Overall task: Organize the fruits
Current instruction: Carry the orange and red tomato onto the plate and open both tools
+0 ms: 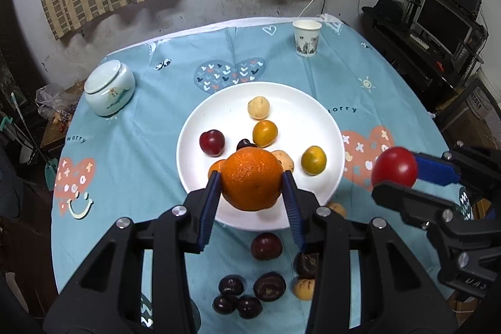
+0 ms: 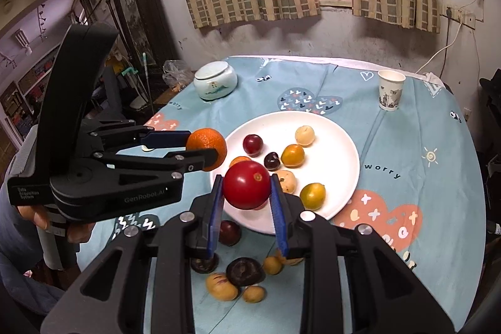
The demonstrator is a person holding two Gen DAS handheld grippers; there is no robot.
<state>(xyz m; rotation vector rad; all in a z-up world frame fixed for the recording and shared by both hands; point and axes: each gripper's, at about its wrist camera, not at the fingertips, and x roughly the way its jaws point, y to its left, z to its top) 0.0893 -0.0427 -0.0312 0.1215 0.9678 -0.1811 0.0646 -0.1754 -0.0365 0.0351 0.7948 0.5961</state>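
Note:
My left gripper point(image 1: 250, 180) is shut on an orange point(image 1: 252, 177) and holds it above the near edge of the white plate point(image 1: 194, 127). My right gripper point(image 2: 247, 188) is shut on a red tomato point(image 2: 247, 185) above the plate's near left rim point(image 2: 350, 187). The plate holds several small fruits: a dark red plum point(image 1: 212, 141), yellow-orange ones point(image 1: 265, 132) and pale ones point(image 1: 258, 107). Loose fruits lie on the cloth in front of the plate: dark cherries point(image 1: 230, 285), a plum point(image 1: 266, 245), and pale ones point(image 2: 221, 286).
A lidded ceramic jar point(image 1: 108, 88) stands at the table's far left. A paper cup point(image 1: 307, 38) stands at the far right. A blue patterned tablecloth point(image 1: 141, 146) covers the round table. Shelves with a monitor point(image 1: 444, 17) stand to the right.

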